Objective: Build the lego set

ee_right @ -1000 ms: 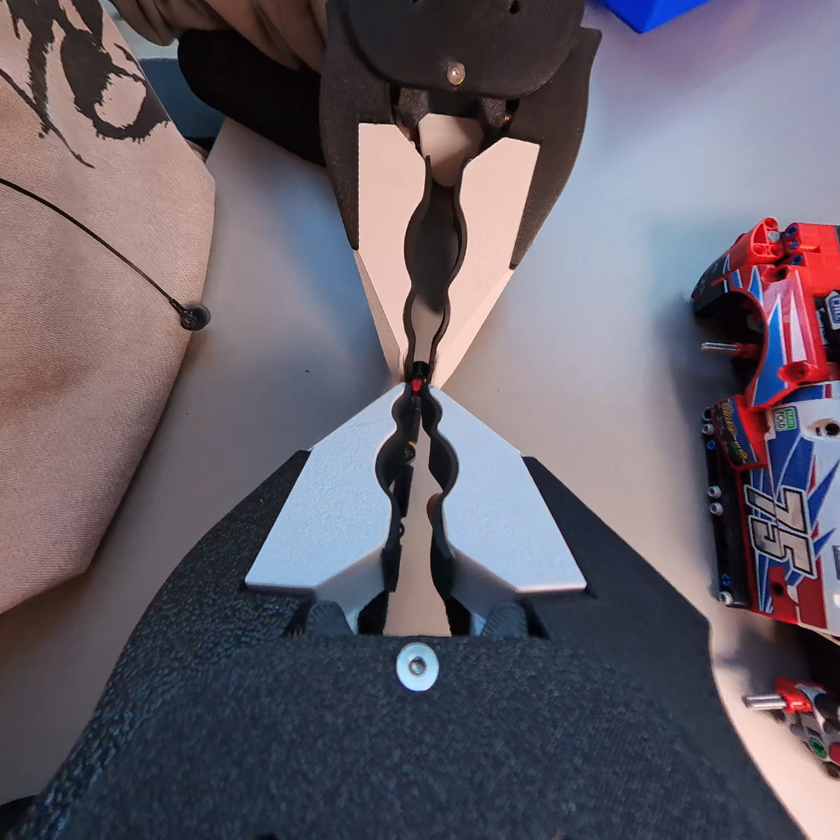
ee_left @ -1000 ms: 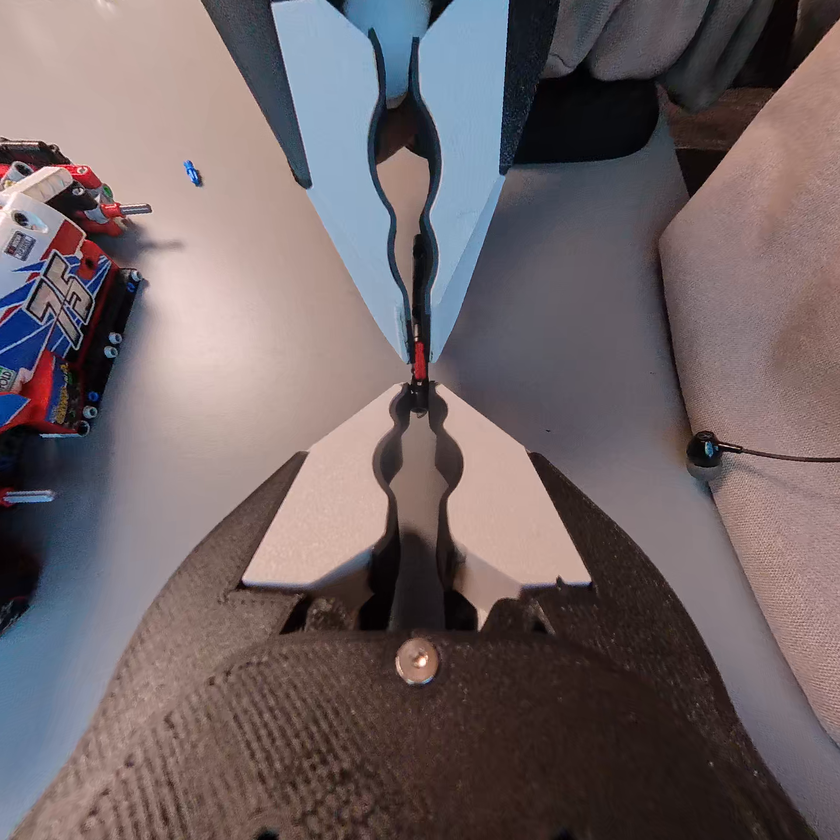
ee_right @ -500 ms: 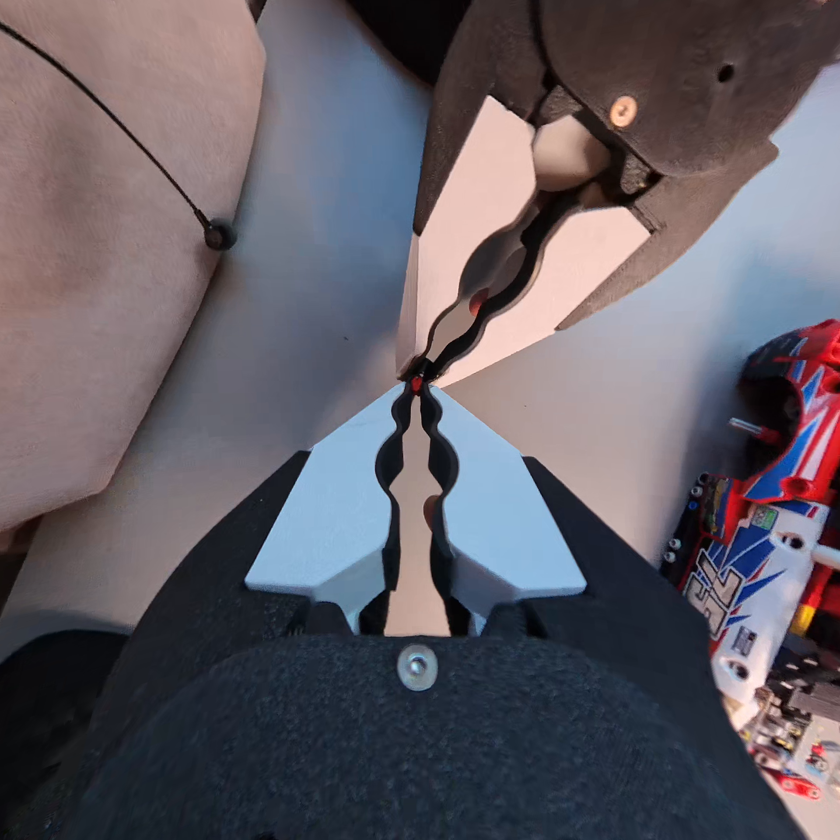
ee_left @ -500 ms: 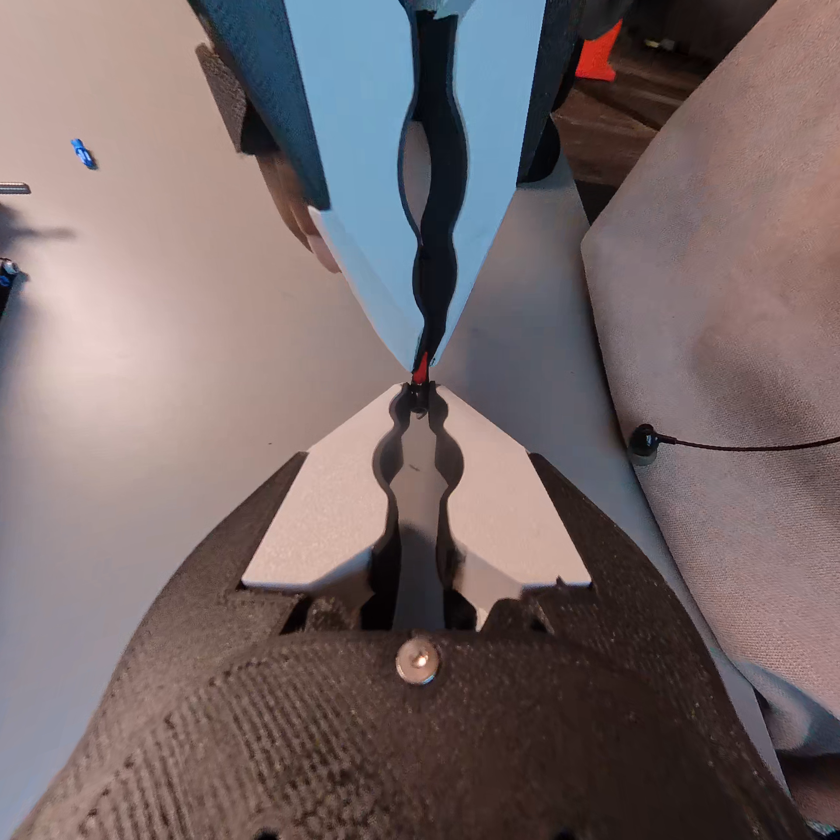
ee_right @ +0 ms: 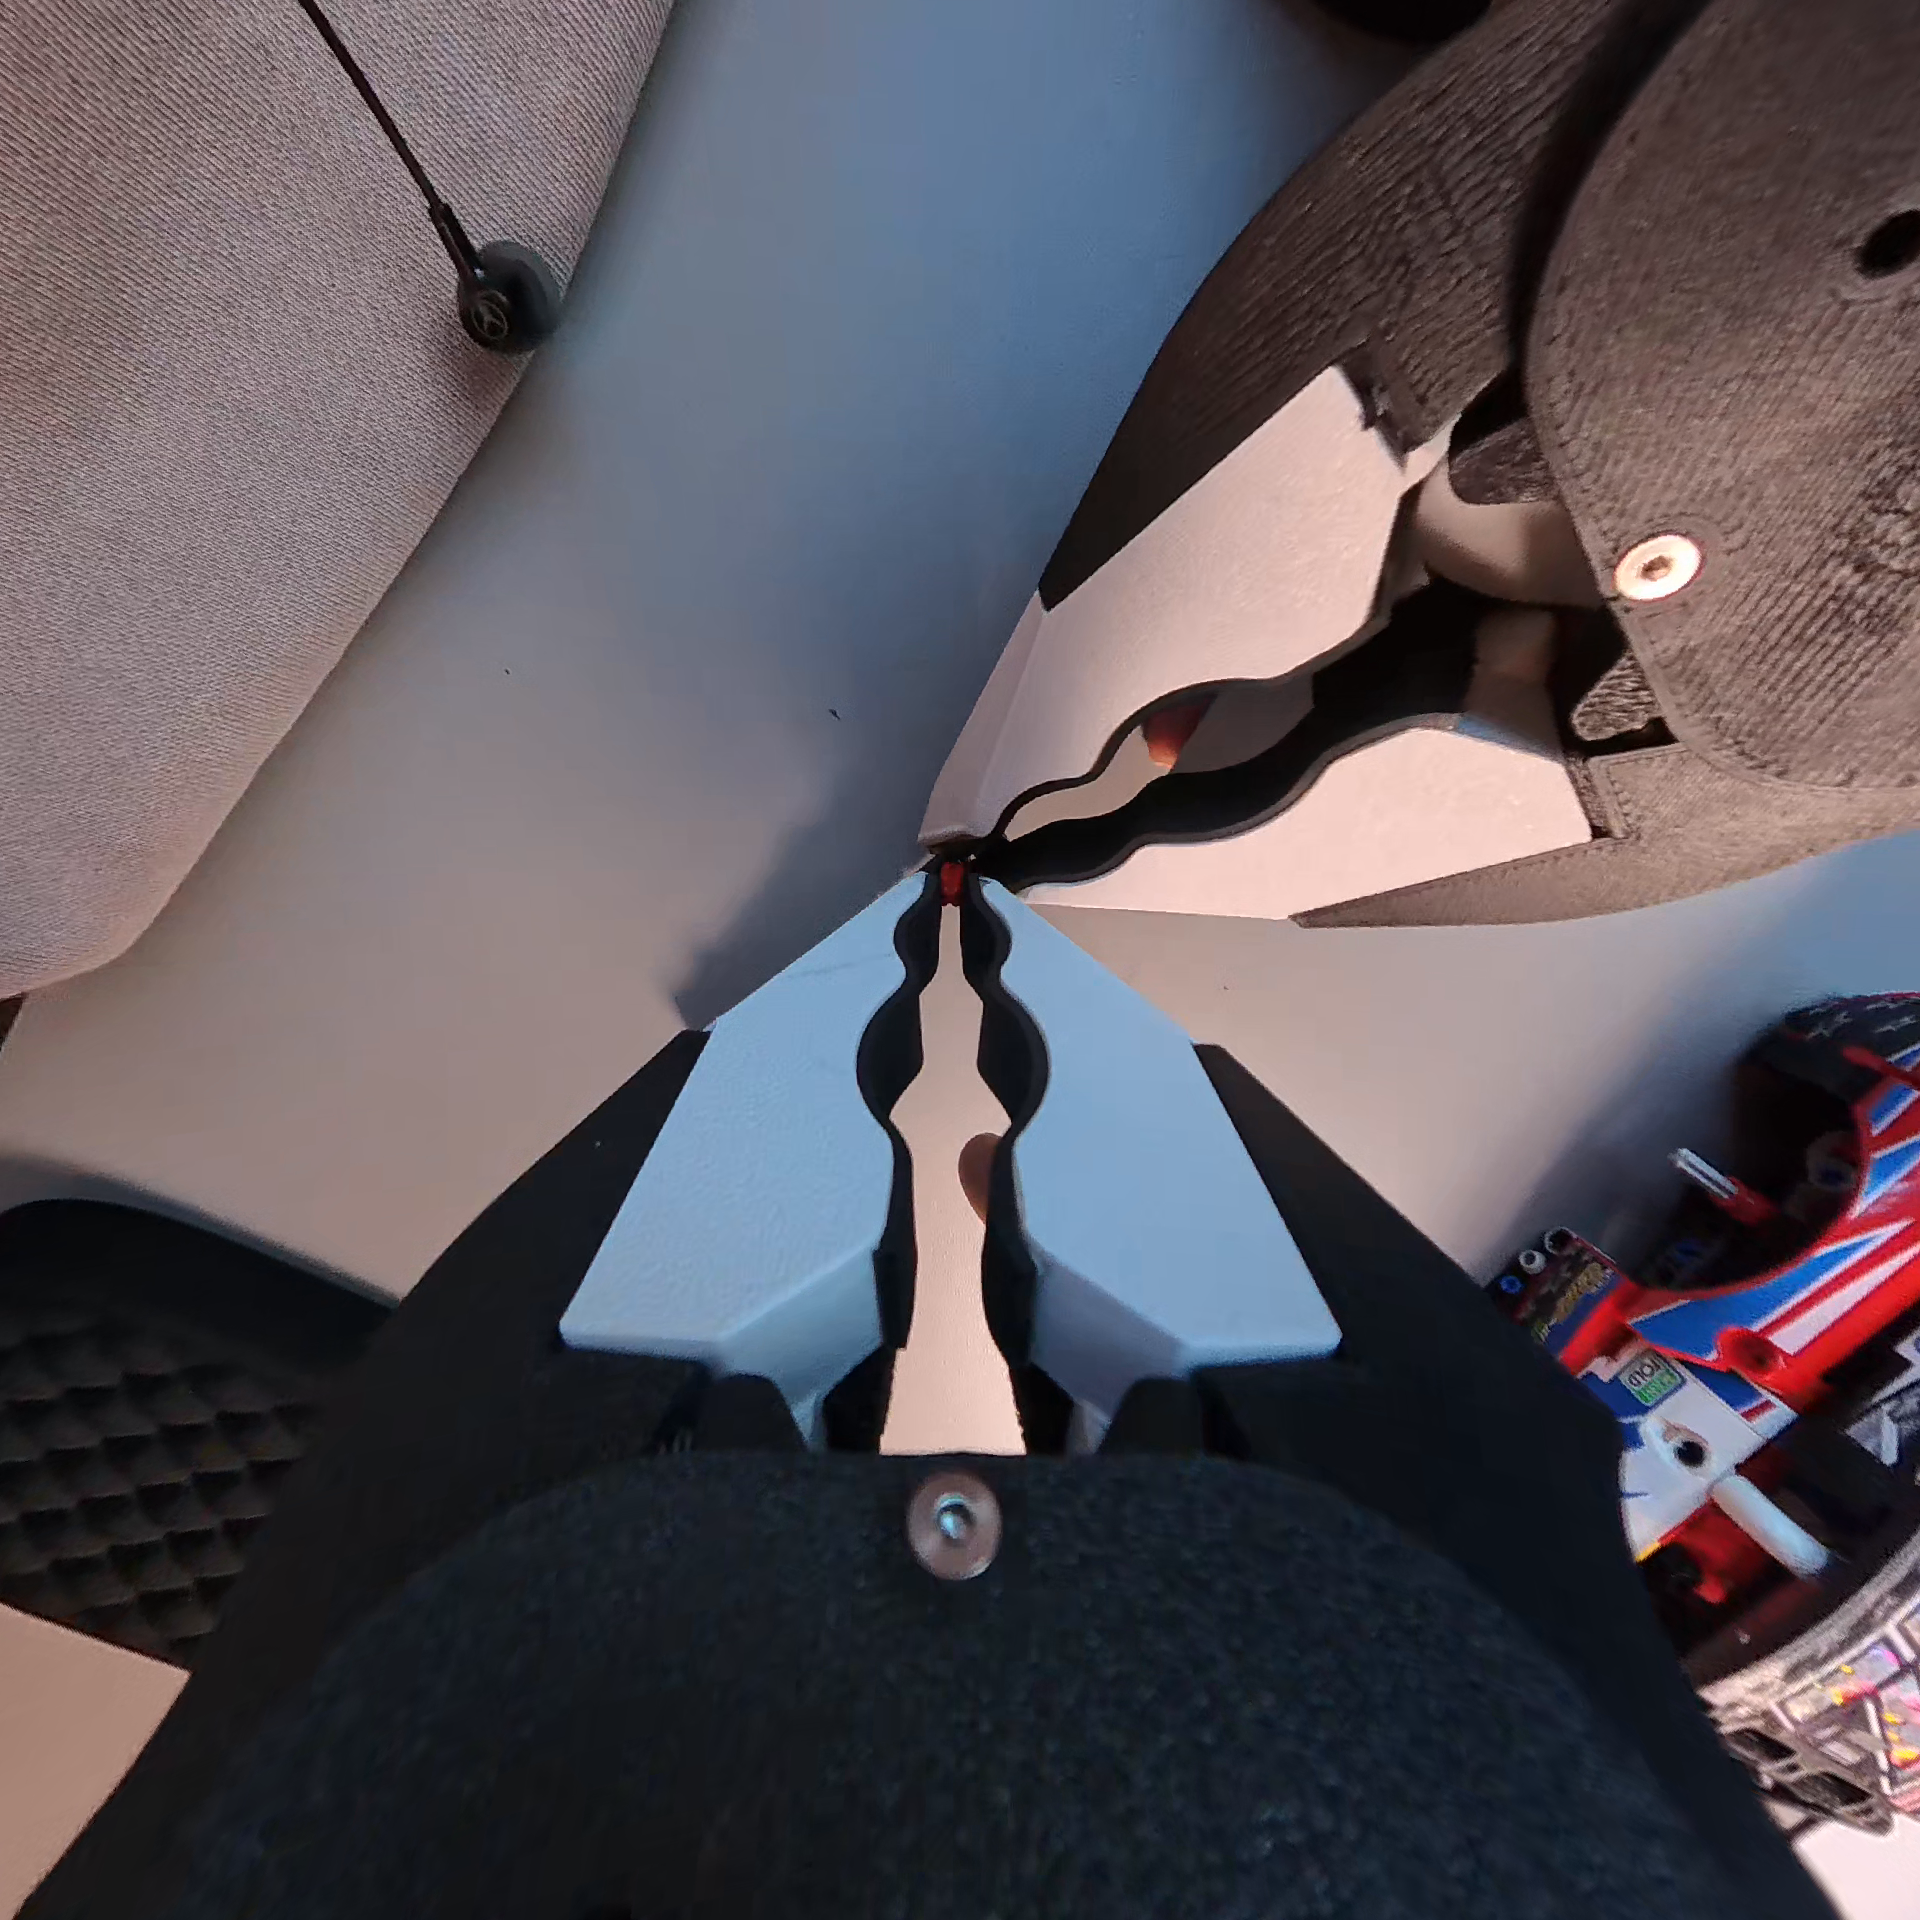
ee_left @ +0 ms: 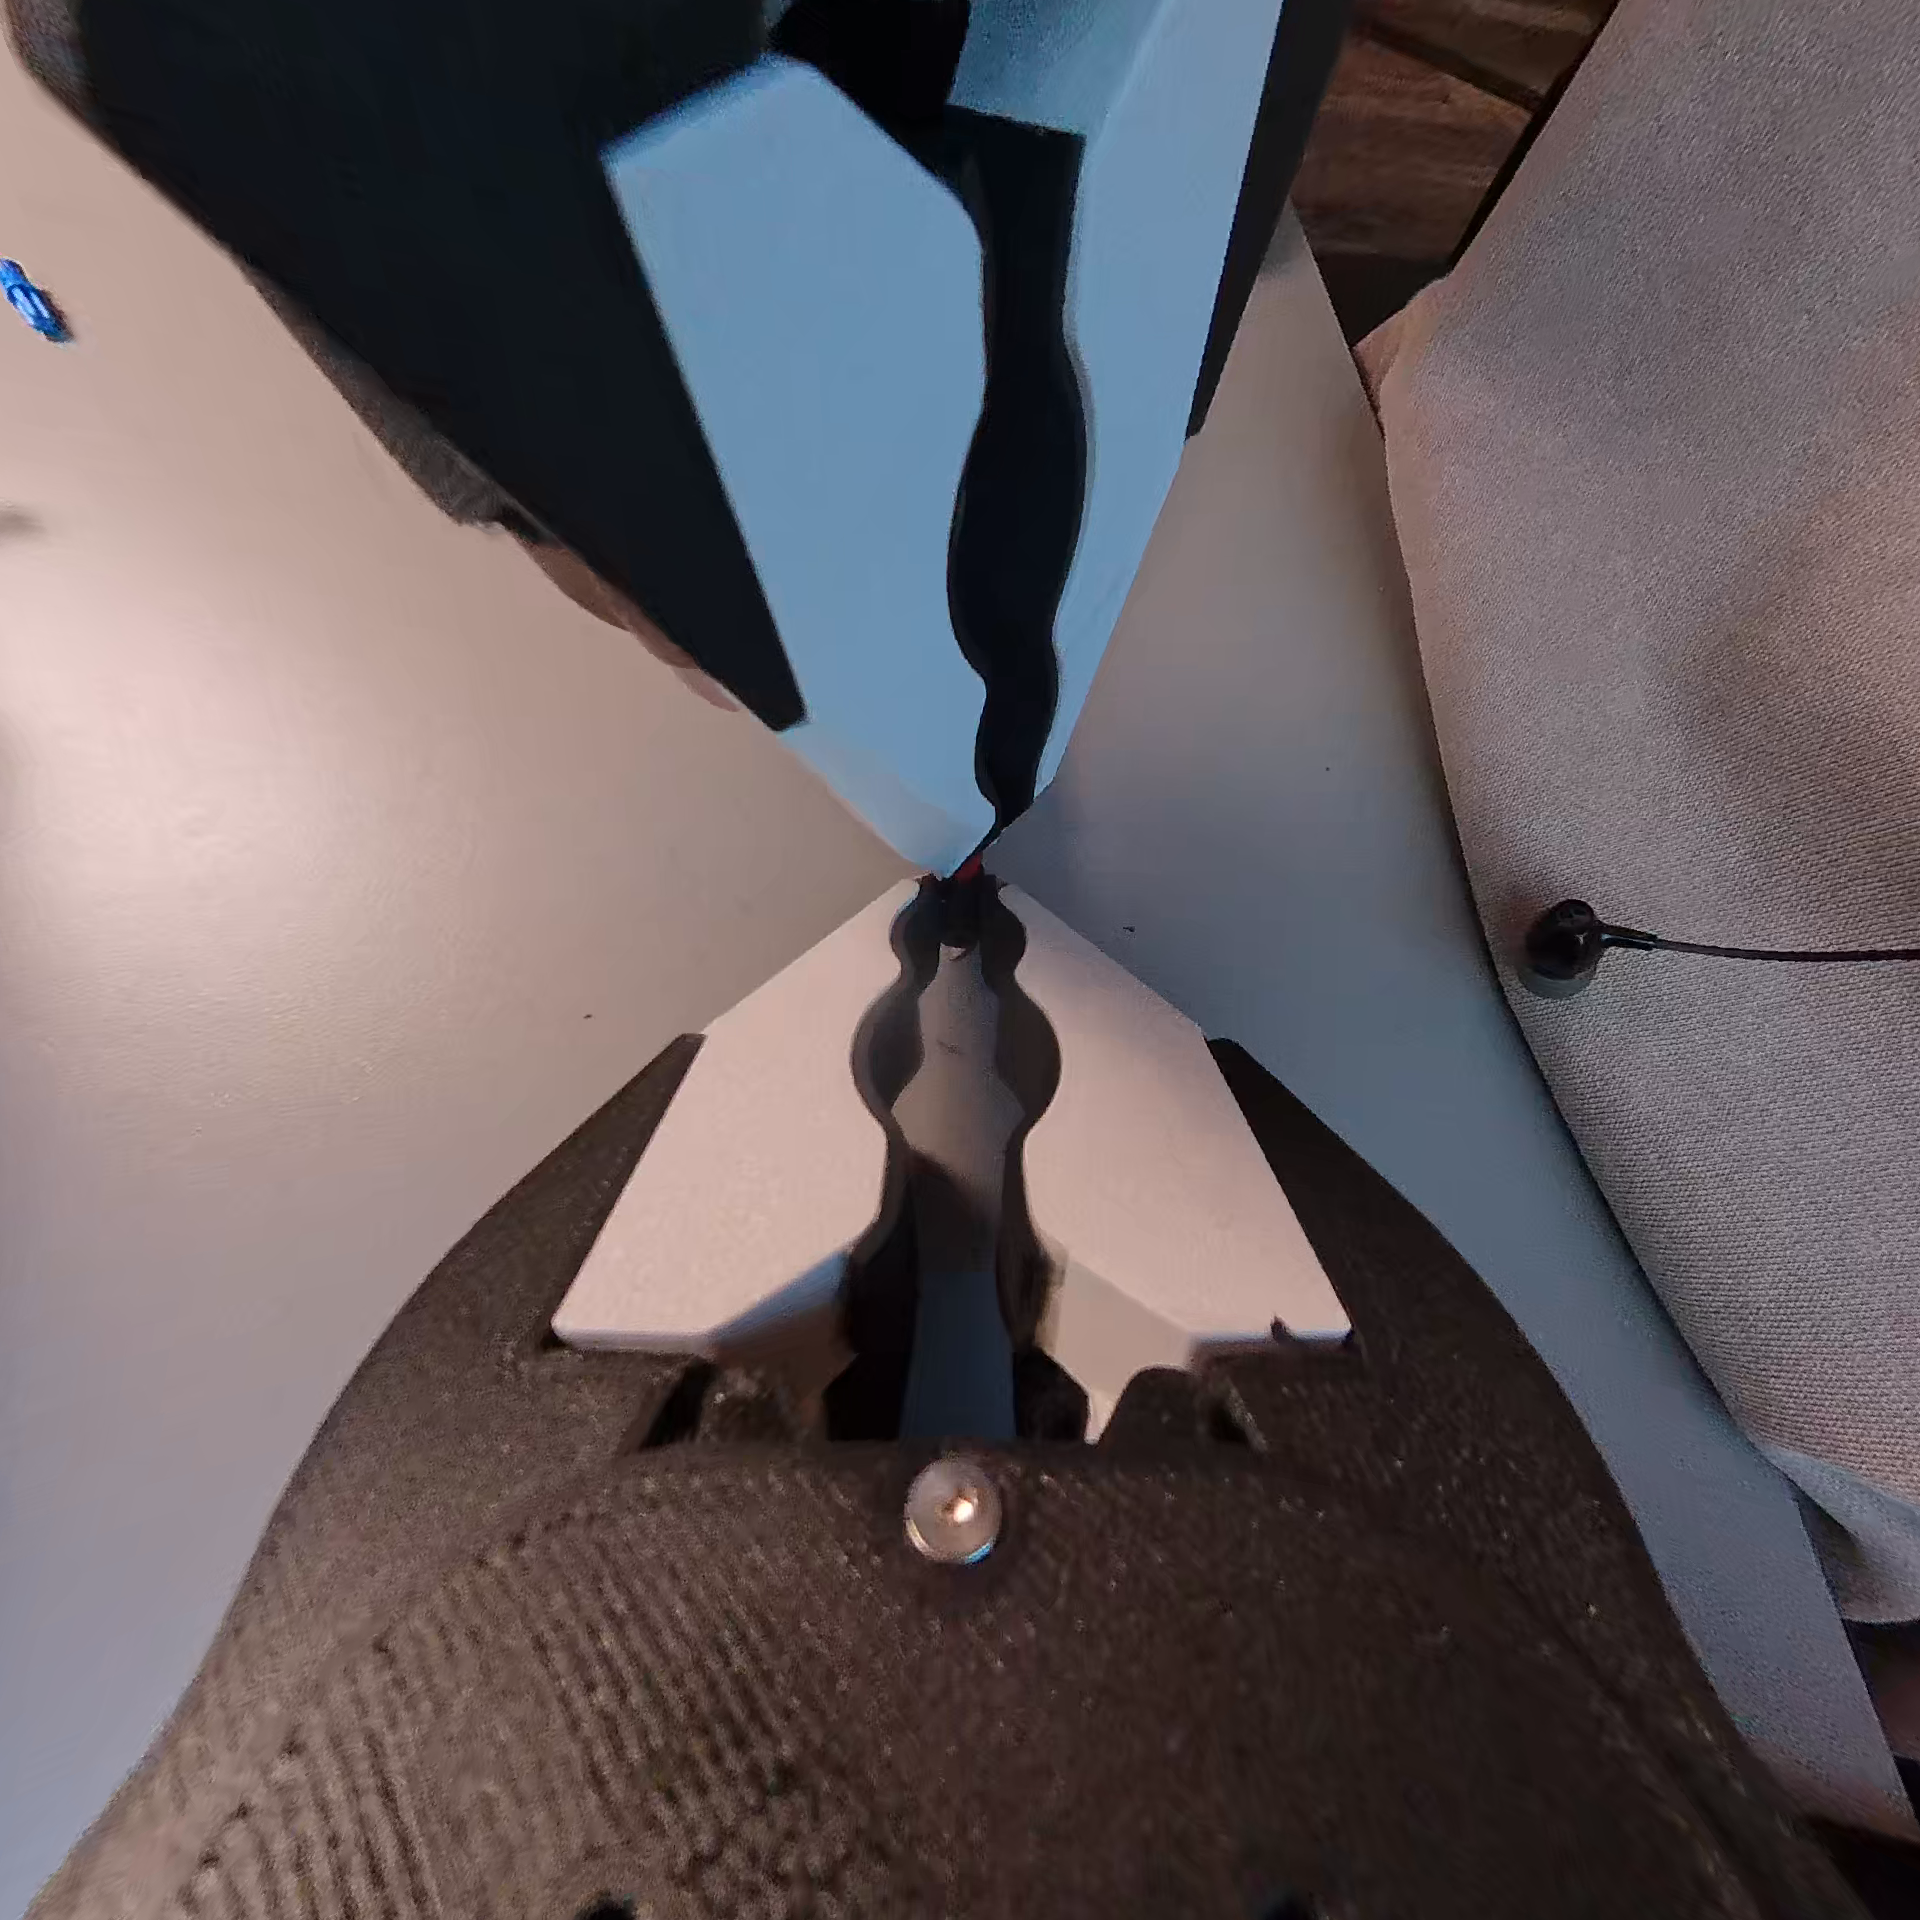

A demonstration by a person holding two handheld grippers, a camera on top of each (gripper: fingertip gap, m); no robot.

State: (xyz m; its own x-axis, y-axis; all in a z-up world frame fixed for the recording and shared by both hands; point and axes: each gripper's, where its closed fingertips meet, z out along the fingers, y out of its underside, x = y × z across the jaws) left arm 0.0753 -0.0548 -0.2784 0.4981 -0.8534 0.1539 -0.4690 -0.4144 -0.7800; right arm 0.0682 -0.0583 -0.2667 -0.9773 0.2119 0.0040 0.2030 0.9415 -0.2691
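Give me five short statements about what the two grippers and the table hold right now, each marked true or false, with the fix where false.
1. The left gripper and the right gripper meet tip to tip. True.
2. A small red piece sits pinched at the right gripper's tips. True.
3. The race car model is held in the left gripper. False: it lies on the table, to the right in the right wrist view.
4. The right gripper stands wide open. False: its tips are closed on the red piece.
5. A loose blue pin lies on the table. True.
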